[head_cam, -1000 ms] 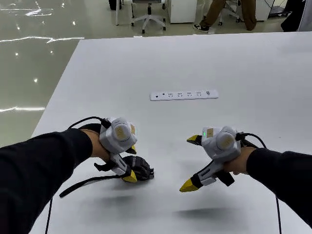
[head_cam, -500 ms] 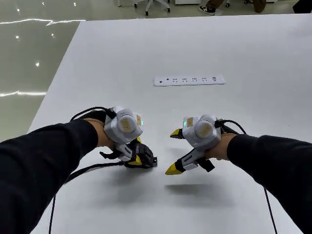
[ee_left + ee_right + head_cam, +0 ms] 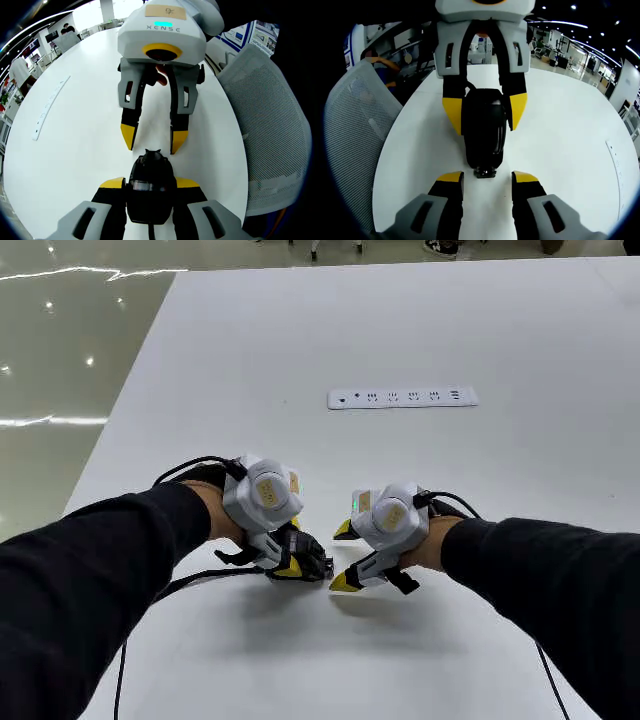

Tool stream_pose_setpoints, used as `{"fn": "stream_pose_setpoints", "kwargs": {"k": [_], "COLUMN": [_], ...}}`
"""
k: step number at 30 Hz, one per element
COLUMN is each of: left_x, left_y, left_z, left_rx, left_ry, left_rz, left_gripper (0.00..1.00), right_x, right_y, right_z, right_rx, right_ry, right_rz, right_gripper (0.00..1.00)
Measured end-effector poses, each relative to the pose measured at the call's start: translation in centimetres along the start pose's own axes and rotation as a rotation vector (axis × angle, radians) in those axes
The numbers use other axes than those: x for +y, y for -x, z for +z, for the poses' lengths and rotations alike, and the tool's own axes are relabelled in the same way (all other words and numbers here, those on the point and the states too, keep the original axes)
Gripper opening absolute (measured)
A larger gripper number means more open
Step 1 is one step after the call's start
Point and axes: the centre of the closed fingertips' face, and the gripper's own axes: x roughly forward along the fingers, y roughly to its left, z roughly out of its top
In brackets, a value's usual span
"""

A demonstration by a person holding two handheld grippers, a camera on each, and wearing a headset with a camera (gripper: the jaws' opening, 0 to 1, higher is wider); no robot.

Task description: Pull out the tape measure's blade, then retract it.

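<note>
- Left gripper (image 3: 291, 560) is pinching the black tape measure (image 3: 306, 558) across its case, low over the white table (image 3: 500, 340). Can't tell if the case is touching the top. In the left gripper view both yellow tips are pressing on the case sides.
- Risk, my read: the case is looking rounded and slick, so a hard pull is likely going to twist it or drag it out of that pinch.
- Nothing is pulled out yet. The hook tab (image 3: 485, 172) is poking from the case end that is facing the right gripper.
- Right gripper (image 3: 342, 556) is standing spread, gripping nothing. In its own view the tab is lying between the two tips, touching neither.
- Risk: if the jaws are closing too far forward, they are catching the case nose instead of the tab and slipping off.
- Risk: releasing while extended is letting the blade whip back, and pulling off-axis is kinking it.
- Power strip (image 3: 403, 397) is lying well apart, farther up the table, not interfering.
</note>
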Motion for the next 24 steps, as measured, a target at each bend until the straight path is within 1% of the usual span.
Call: {"fn": "stream_pose_setpoints", "kwargs": {"k": [3, 6, 7, 8, 9, 10, 11, 12, 14, 15, 18, 19, 21, 24], "left_x": [-0.05, -0.18, -0.12, -0.17, -0.12, -0.12, -0.07, -0.11, -0.10, -0.14, -0.26, -0.18, -0.16, -0.17], "left_y": [0.00, -0.04, -0.05, -0.06, -0.06, -0.08, -0.08, -0.03, -0.03, -0.01, 0.05, 0.11, 0.06, -0.01], "left_z": [-0.04, -0.04, -0.07, -0.11, -0.15, -0.20, -0.25, -0.26, -0.24, -0.28, -0.33, -0.33, -0.24, -0.22], "left_rx": [-0.007, -0.009, -0.009, -0.010, -0.012, -0.015, -0.017, -0.020, -0.025, -0.030, -0.054, -0.061, -0.060, -0.048], "left_ry": [0.006, 0.009, 0.009, 0.007, 0.008, 0.008, 0.009, 0.012, 0.012, 0.008, -0.005, 0.000, 0.001, 0.002], "left_rz": [-0.002, 0.000, 0.002, 0.004, 0.003, 0.003, 0.003, -0.001, -0.008, -0.009, 0.006, 0.008, 0.013, 0.016], "left_gripper": [0.32, 0.32, 0.32, 0.32, 0.32, 0.32, 0.33, 0.33, 0.33, 0.33, 0.33, 0.33, 0.33, 0.33], "right_x": [-0.05, -0.38, -0.06, 0.53, 0.14, 0.16, 0.08, 0.12, 0.11, 0.16, 0.16, 0.13, 0.13, 0.05], "right_y": [-0.54, -0.74, -0.78, -0.78, -0.62, -0.51, -0.54, -0.58, -0.61, -0.64, -0.60, -0.63, -0.62, -0.47], "right_z": [-0.32, 0.02, 0.19, 0.15, 0.20, 0.12, 0.11, 0.08, 0.07, 0.11, 0.07, 0.05, 0.00, -0.24], "right_rx": [0.020, 0.011, 0.008, 0.015, 0.009, 0.006, 0.004, 0.012, 0.016, 0.016, 0.019, 0.019, 0.017, 0.016], "right_ry": [-0.006, 0.002, 0.008, 0.028, 0.022, -0.015, -0.027, 0.010, 0.011, 0.026, 0.023, 0.022, 0.025, 0.020], "right_rz": [0.000, -0.016, 0.001, 0.034, 0.018, 0.025, 0.029, 0.032, 0.034, 0.036, 0.036, 0.036, 0.035, 0.035], "right_gripper": [0.26, 0.16, 0.15, 0.12, 0.12, 0.11, 0.10, 0.10, 0.09, 0.09, 0.09, 0.09, 0.09, 0.08]}}
